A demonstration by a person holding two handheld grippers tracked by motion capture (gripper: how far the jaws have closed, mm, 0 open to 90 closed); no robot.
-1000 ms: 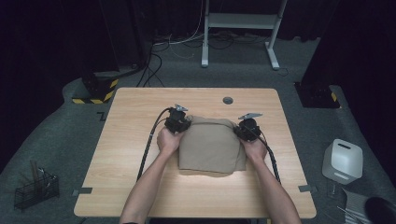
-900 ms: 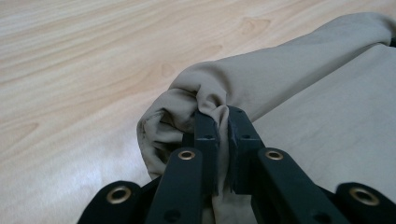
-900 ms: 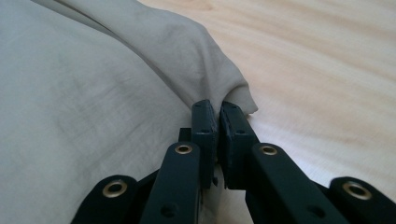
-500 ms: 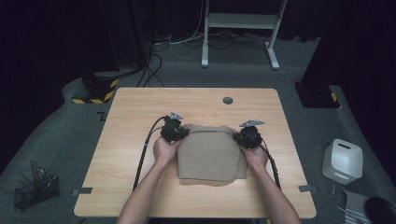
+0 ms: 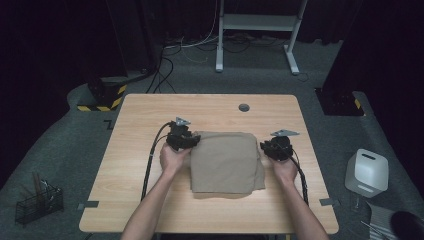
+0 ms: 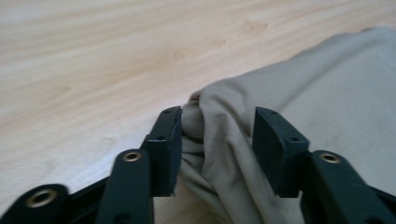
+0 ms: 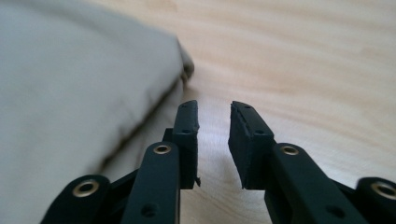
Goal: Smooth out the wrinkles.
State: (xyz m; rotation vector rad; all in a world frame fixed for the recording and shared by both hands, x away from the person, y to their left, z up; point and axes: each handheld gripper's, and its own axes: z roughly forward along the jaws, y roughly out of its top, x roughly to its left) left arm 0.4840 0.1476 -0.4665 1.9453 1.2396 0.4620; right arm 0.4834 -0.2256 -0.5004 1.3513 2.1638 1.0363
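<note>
Now both grippers' fingers are spreading off the folded beige cloth point(image 5: 225, 162); easing straight away keeps the fold neat.

Beige cloth point(image 5: 225, 162), folded into a rough square, lies flat mid-table, slightly toward the near edge. Top face smooth, layered edges visible along its right side. Far-left corner point(image 6: 219, 121) is bunched and wrinkled; lower right corner slightly flared.

One folded beige cloth point(image 5: 225, 162) is lying on one counter point(image 5: 150, 115), two claws flanking it: left claw point(image 5: 192, 142) and right claw point(image 5: 264, 148).
</note>
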